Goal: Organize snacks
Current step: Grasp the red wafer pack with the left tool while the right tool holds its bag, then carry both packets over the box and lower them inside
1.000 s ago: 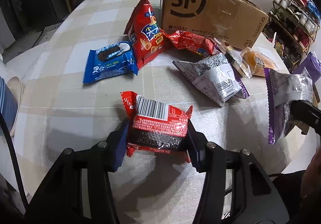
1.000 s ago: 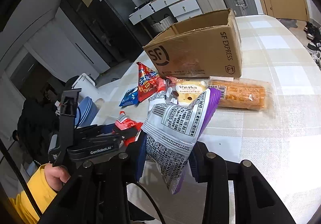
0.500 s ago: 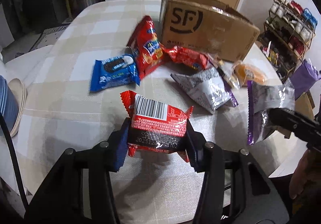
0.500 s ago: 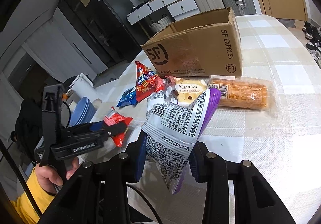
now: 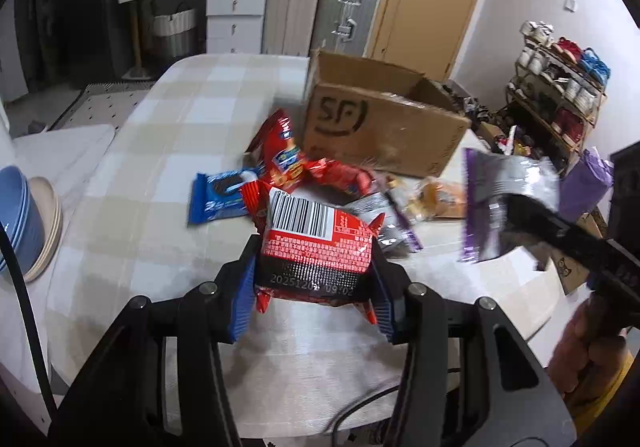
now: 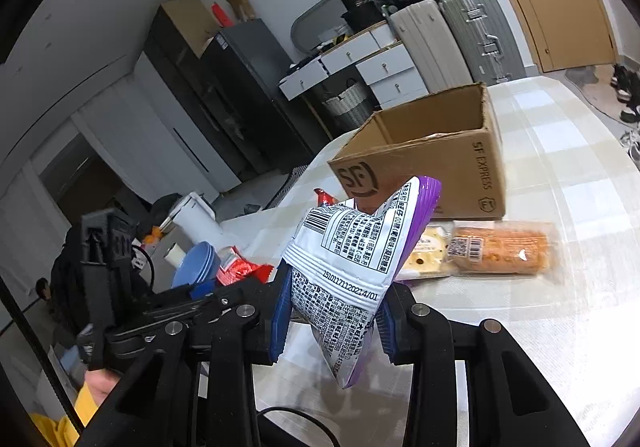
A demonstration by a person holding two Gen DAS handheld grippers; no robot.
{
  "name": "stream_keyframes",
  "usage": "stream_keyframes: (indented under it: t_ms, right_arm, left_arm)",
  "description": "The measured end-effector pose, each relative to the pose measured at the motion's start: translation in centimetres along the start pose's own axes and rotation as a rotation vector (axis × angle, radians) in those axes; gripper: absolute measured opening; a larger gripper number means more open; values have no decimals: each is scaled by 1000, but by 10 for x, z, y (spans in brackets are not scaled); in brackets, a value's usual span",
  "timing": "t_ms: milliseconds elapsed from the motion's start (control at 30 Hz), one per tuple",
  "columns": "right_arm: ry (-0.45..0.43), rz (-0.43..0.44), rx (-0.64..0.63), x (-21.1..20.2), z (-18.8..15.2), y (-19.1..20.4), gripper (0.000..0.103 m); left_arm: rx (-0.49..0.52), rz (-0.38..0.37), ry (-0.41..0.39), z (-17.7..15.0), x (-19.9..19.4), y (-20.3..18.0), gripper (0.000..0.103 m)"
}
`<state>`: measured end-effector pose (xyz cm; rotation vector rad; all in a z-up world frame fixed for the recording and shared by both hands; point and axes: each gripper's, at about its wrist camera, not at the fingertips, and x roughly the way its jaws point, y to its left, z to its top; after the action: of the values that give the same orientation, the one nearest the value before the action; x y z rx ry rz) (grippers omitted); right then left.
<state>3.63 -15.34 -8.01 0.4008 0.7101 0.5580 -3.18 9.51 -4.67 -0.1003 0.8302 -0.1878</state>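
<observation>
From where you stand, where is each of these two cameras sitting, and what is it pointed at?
Left wrist: rides the left gripper, looking along its fingers at the red packet it clamps, the table and the cardboard box; the right gripper and hand show at right.
Right wrist: rides the right gripper, facing its purple-and-white packet and the box; the left gripper shows at left.
Shared: both packets, the box, the table.

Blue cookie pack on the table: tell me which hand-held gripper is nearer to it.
Left. The left hand-held gripper, shut on the red snack pack, hangs just this side of the blue cookie pack. The right hand-held gripper, holding the purple-edged pack, is far across the pile.
</observation>
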Motion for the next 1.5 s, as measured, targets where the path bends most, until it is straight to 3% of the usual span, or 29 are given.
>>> stream_keyframes:
  t_ms: [433, 800, 1133, 1233, 1500]
  right_arm:
    - [-5, -17, 25, 5, 15, -3, 37]
    - [-65, -6, 25, -7, 63, -4, 37]
    - [-61, -50, 56, 20, 131, -25, 37]
    - [-45, -71, 76, 32, 149, -36, 37]
    - [9, -132, 72, 70, 183, -63, 37]
  left_arm:
    - [9, -62, -44, 22, -22, -17, 46]
    - [33, -87, -74, 87, -23, -34, 46]
    - [93, -88, -40, 165, 19, -60, 46]
    - [111, -45, -16, 188, 43, -69, 46]
    - [112, -64, 42, 239, 110, -77, 46]
